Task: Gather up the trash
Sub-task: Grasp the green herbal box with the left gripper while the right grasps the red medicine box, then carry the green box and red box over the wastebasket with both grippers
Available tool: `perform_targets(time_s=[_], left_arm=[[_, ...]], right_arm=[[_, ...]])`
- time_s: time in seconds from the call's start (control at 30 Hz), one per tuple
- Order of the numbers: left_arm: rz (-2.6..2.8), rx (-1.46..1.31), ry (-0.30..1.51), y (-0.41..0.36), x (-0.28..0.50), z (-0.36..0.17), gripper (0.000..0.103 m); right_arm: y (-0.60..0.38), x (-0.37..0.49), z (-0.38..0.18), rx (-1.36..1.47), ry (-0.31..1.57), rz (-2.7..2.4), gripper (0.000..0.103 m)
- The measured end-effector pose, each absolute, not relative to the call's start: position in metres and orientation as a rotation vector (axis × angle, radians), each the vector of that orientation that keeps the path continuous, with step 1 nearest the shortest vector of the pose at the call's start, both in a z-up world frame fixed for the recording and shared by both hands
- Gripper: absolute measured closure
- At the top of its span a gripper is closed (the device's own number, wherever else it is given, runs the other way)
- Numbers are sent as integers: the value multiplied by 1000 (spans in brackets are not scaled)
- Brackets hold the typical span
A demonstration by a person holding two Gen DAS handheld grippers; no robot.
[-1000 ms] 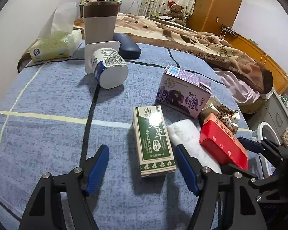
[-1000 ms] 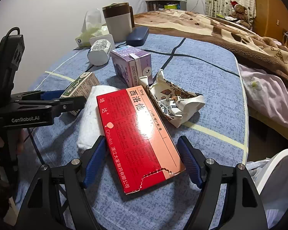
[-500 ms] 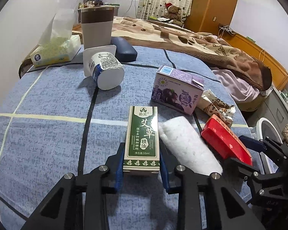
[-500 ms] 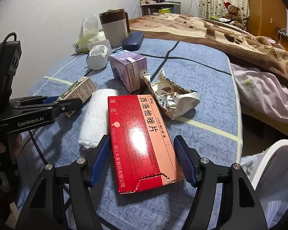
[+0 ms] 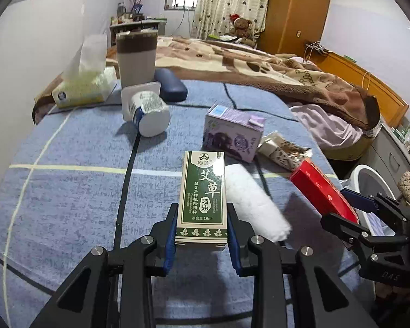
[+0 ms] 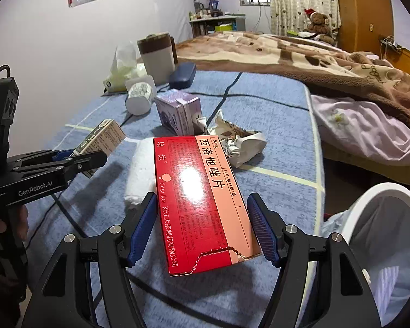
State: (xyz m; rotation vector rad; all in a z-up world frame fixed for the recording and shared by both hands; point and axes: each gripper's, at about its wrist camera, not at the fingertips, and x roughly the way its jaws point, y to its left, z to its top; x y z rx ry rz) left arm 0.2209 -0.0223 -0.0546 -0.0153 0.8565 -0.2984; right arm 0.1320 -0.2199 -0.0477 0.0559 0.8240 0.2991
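Observation:
My left gripper (image 5: 201,227) is shut on a green carton (image 5: 203,195) and holds it lifted above the blue bedspread (image 5: 68,191); it also shows in the right wrist view (image 6: 101,138). My right gripper (image 6: 202,228) is shut on a red medicine box (image 6: 202,199), lifted and tilted; the box also shows in the left wrist view (image 5: 322,191). A rolled white tissue (image 5: 254,199), a purple carton (image 5: 232,132), a crumpled wrapper (image 6: 237,143) and a tipped yogurt cup (image 5: 150,109) lie on the bed.
A white trash bin (image 6: 388,235) with a liner stands right of the bed, below my right gripper. A mug (image 5: 136,57), tissue pack (image 5: 84,87) and dark glasses case (image 5: 169,84) sit at the far end. A brown blanket (image 5: 273,68) covers the bed beyond.
My left gripper has closed on the green carton and lifted it. My right gripper has narrowed onto the red box and raised it off the bedspread.

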Motion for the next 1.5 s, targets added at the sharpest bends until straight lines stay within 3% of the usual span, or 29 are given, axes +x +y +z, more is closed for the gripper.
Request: perform_targets(time_s=[0.7, 1.5], left_arm=[[-418, 54, 701, -71, 147, 5, 71], [-659, 139, 652, -188, 103, 19, 71]], right_arm=[[-263, 69, -3, 105, 660, 165, 34], [-352, 25, 4, 184, 619, -124, 34]])
